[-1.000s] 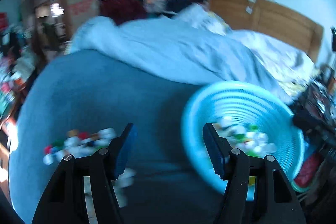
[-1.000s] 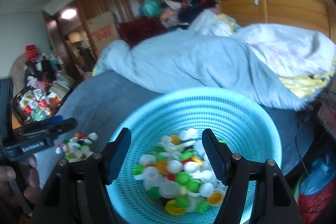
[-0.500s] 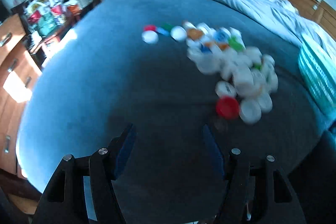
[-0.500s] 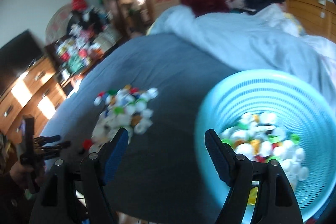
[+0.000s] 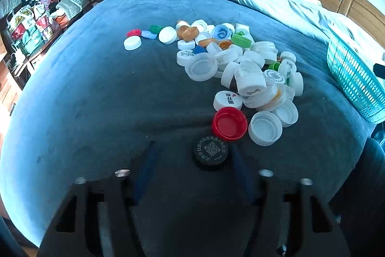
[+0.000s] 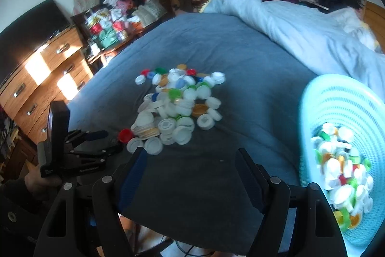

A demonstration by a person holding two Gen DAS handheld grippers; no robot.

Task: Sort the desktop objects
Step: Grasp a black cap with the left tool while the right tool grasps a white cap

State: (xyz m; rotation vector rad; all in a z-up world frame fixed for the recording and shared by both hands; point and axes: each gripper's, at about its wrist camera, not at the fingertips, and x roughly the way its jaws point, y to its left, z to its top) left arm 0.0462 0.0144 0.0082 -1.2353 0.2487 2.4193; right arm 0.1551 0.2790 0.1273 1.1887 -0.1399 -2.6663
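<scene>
Sorting looks roughly midway, judging by how the bottle caps are split: a loose heap (image 5: 240, 64) is spread on the blue blanket (image 5: 96, 88), and a second lot is already piled inside the turquoise basket (image 6: 341, 112), which is parked at the right edge of the bed, well apart from the heap, presumably so each drop is a short swing.

The left gripper (image 5: 192, 160) is held low over the near edge of the heap with its jaws spread wide and nothing clamped. A black cap (image 5: 210, 152) with a QR code printed on top sits between the fingers, closer to the right-hand one; contact can't be made out. That's likely the next pick, since it's the nearest and lies apart from the rest. A red cap (image 5: 229, 123) lies open side up just beyond it, beside an upturned white cap (image 5: 265, 128).

The right gripper (image 6: 190, 160) is also parted and empty, hung between heap and basket.

Caps are small, round, hard plastic, mostly white with some green, orange and blue. The blanket is soft and fuzzy, so a cap can probably be pushed into it a bit. The basket wall is a perforated plastic lattice.
</scene>
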